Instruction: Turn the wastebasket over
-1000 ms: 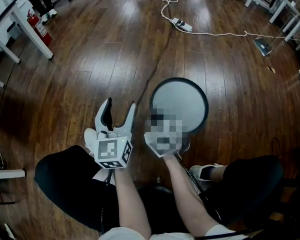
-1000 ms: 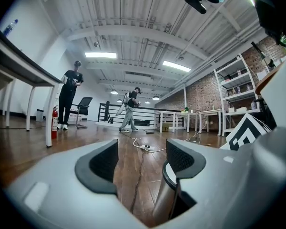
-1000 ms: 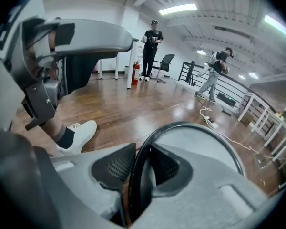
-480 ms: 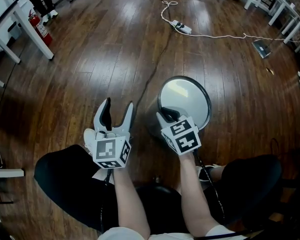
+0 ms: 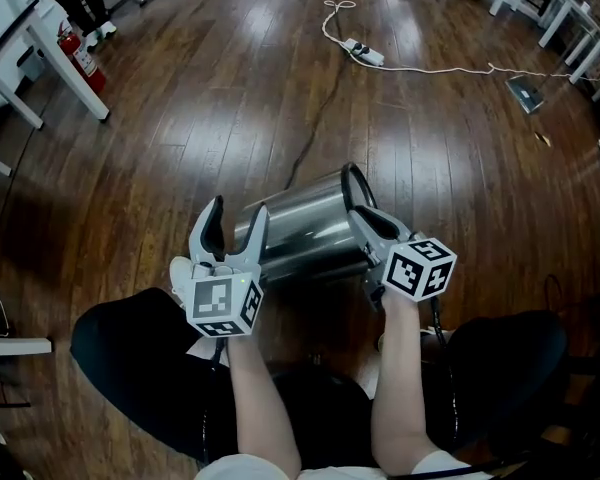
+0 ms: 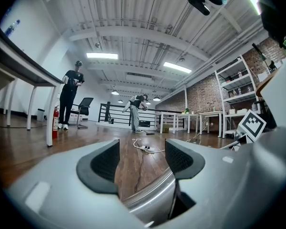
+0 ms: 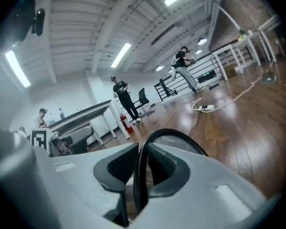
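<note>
The wastebasket [image 5: 305, 230] is a shiny metal cylinder with a black rim [image 5: 358, 190]. It is tipped onto its side in front of my knees, with the mouth turned to the right. My right gripper [image 5: 365, 218] holds the near part of the rim. In the right gripper view the rim [image 7: 174, 135] runs between the pads of that gripper [image 7: 142, 168], whose jaws are closing on it. My left gripper [image 5: 238, 213] stands open at the basket's bottom end. In the left gripper view the metal edge [image 6: 152, 202] lies just below that gripper [image 6: 142, 161], and its pads do not touch it.
Dark wooden floor all round. A white power strip [image 5: 365, 51] and its cable lie far ahead, and a black cable [image 5: 315, 128] runs toward the basket. A white table leg [image 5: 70, 68] and a fire extinguisher [image 5: 83, 61] are at far left. My legs [image 5: 130, 358] are close behind.
The wastebasket stood upright with its mouth up. My right gripper took its near rim, rose and rolled, and tipped it onto its side. The left gripper stayed in place.
</note>
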Action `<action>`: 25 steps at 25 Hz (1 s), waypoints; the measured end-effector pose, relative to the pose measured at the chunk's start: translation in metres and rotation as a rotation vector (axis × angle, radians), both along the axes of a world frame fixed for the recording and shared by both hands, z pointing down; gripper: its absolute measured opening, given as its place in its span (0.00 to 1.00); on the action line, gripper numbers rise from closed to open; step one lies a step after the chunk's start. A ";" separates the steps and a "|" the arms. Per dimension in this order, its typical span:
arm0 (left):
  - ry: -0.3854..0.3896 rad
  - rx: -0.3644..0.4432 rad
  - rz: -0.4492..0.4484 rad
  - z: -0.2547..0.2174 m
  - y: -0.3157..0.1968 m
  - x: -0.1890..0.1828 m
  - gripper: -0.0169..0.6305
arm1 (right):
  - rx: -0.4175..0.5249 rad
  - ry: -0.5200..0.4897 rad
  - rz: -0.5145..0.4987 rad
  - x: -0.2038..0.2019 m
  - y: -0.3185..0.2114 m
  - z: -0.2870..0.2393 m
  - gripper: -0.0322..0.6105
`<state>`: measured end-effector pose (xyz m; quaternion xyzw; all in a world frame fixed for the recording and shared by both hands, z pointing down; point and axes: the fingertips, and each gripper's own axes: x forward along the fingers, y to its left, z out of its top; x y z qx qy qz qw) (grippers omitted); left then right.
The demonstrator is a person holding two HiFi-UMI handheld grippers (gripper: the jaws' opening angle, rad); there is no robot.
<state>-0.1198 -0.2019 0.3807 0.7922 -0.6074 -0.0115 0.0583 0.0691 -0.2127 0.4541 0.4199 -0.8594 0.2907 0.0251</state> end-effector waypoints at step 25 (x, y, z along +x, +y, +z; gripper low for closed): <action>0.286 -0.384 0.044 0.115 0.020 -0.017 0.50 | -0.110 0.337 0.182 0.098 0.014 0.057 0.31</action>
